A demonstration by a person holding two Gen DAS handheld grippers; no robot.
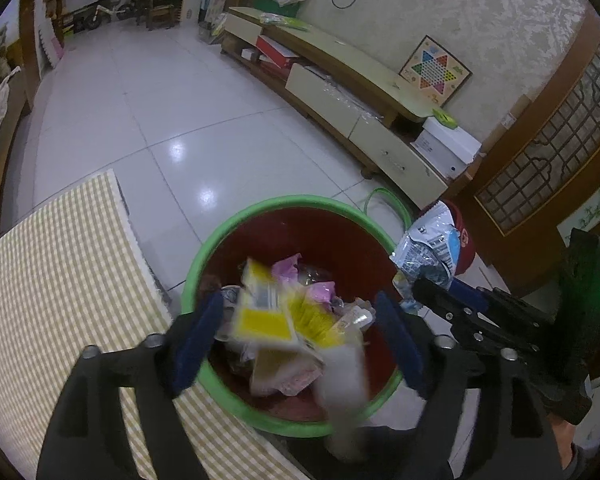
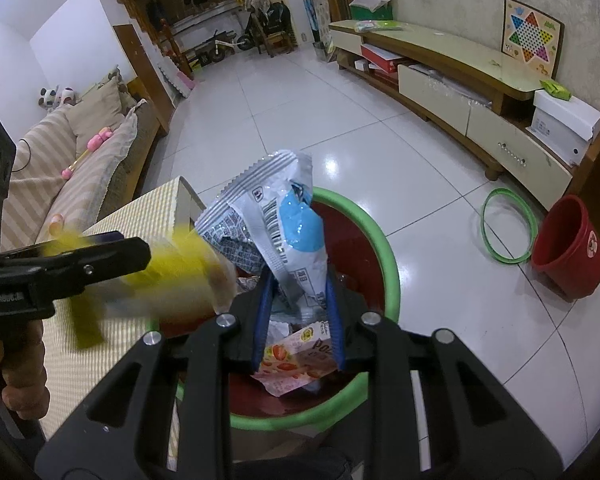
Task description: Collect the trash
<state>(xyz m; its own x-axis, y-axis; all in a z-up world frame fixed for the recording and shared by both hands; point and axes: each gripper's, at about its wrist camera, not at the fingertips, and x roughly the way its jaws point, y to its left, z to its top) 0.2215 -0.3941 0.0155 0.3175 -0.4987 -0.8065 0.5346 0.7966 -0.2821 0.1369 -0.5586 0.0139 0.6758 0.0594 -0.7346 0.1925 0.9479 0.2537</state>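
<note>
A red trash bin with a green rim (image 1: 228, 232) stands on the floor beside the table, holding several wrappers. My left gripper (image 1: 300, 320) hangs open right above it. A blurred yellow and white packet (image 1: 268, 316) is loose between its blue pads, touching neither. From the right wrist view the left gripper (image 2: 132, 246) is at the left with the same yellow packet (image 2: 172, 272) smeared below it. My right gripper (image 2: 300, 304) is shut on a crumpled silver and blue snack bag (image 2: 276, 216) above the bin's rim (image 2: 388, 248). The right gripper (image 1: 424, 286) and its snack bag (image 1: 428, 248) also show in the left wrist view.
A table with a yellow checked cloth (image 1: 60, 280) touches the bin's left side. A second red bucket (image 2: 568, 248) and a loose green ring (image 2: 508, 228) lie on the tiled floor to the right. A low TV cabinet (image 1: 340, 92) runs along the wall, a sofa (image 2: 60, 176) at left.
</note>
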